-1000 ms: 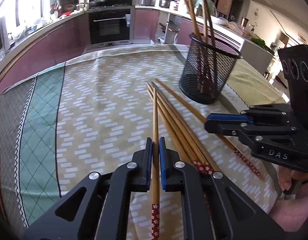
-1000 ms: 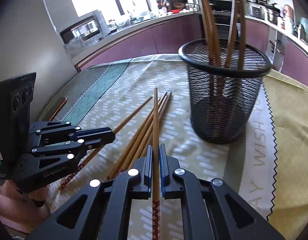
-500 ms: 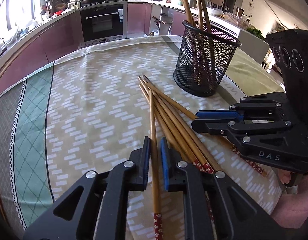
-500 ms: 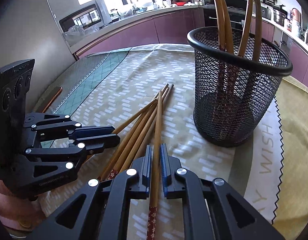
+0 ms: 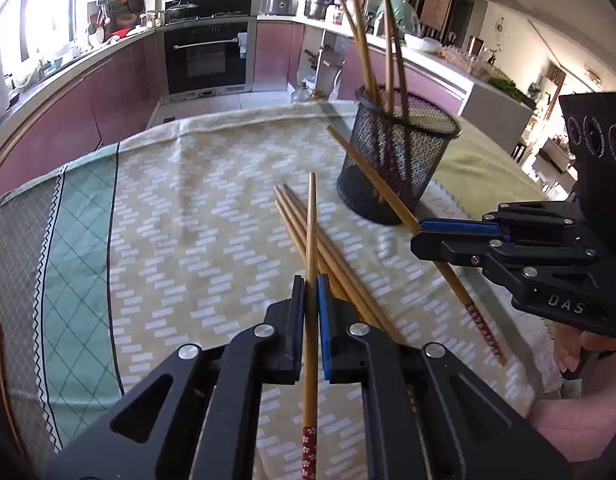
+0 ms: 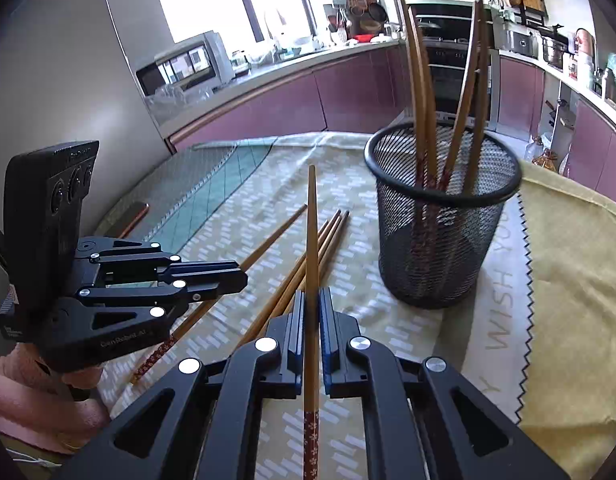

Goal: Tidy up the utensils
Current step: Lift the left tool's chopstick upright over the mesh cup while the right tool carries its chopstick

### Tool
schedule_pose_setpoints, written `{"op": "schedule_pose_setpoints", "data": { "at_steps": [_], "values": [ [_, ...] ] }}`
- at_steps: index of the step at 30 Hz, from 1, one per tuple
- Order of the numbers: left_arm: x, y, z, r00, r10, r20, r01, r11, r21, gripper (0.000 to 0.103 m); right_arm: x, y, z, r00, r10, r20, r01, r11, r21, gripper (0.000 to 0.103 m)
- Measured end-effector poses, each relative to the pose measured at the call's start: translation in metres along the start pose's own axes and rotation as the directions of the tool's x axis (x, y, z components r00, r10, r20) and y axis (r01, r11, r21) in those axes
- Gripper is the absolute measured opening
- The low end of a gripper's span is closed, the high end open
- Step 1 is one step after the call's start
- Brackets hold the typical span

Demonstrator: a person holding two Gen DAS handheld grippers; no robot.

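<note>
My left gripper (image 5: pixel 311 280) has its jaws closing on a wooden chopstick (image 5: pixel 311 232) whose tip is raised off the cloth. The left gripper (image 6: pixel 240 276) appears in the right wrist view too, with that chopstick (image 6: pixel 268 240) slanting through it. My right gripper (image 6: pixel 311 292) is shut on another chopstick (image 6: pixel 311 220), also lifted; in the left wrist view the right gripper (image 5: pixel 419 236) carries it in front of the black mesh basket (image 5: pixel 395 168). The basket (image 6: pixel 439 240) stands upright with several chopsticks in it. A few loose chopsticks (image 5: pixel 339 264) (image 6: pixel 327 236) lie between the grippers.
A patterned tablecloth (image 5: pixel 188 220) covers the table, with a yellow cloth (image 6: pixel 567 260) under and beyond the basket. A brown flat object (image 6: pixel 132 216) lies near the table's left edge. Hands in pink sleeves (image 5: pixel 579 352) hold the grippers. Kitchen counters and an oven stand beyond.
Both grippers have risen from the pile, each lifting one chopstick off the cloth. Half a second ago the left jaws stood slightly apart around theirs; now they pinch it.
</note>
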State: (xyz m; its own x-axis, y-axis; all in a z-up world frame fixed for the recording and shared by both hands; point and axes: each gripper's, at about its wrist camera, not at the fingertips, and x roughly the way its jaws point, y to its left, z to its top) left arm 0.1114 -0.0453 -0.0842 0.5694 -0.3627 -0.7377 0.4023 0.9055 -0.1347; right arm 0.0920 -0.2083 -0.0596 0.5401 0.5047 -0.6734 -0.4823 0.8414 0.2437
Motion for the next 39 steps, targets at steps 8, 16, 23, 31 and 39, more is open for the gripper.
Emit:
{"op": "schedule_pose_setpoints", "data": {
  "at_steps": [8, 16, 23, 31, 39],
  "values": [
    [-0.039, -0.002, 0.018, 0.992, -0.083, 0.091, 0.085, 0.996, -0.018, 0.007, -0.038, -0.012, 0.006, 0.995, 0.012, 0.098, -0.015, 0.999, 0.030, 0.006],
    [-0.077, -0.005, 0.037, 0.972, -0.140, 0.188, 0.145, 0.989, -0.009, 0.007, -0.064, -0.020, 0.014, 0.985, 0.013, 0.175, -0.021, 0.999, 0.042, 0.006],
    [-0.095, -0.009, 0.056, 0.953, -0.157, 0.259, 0.163, 0.987, -0.001, 0.007, -0.081, -0.026, 0.032, 0.972, 0.005, 0.236, -0.014, 0.999, 0.035, 0.006],
    [-0.101, -0.015, 0.086, 0.933, -0.166, 0.319, 0.174, 0.985, 0.003, 0.007, -0.102, -0.031, 0.055, 0.952, -0.013, 0.307, 0.010, 1.000, 0.012, 0.006],
    [-0.104, -0.027, 0.117, 0.915, -0.192, 0.356, 0.195, 0.980, 0.029, 0.007, -0.120, -0.036, 0.078, 0.930, -0.026, 0.367, 0.028, 1.000, 0.001, 0.006]
  ]
}}
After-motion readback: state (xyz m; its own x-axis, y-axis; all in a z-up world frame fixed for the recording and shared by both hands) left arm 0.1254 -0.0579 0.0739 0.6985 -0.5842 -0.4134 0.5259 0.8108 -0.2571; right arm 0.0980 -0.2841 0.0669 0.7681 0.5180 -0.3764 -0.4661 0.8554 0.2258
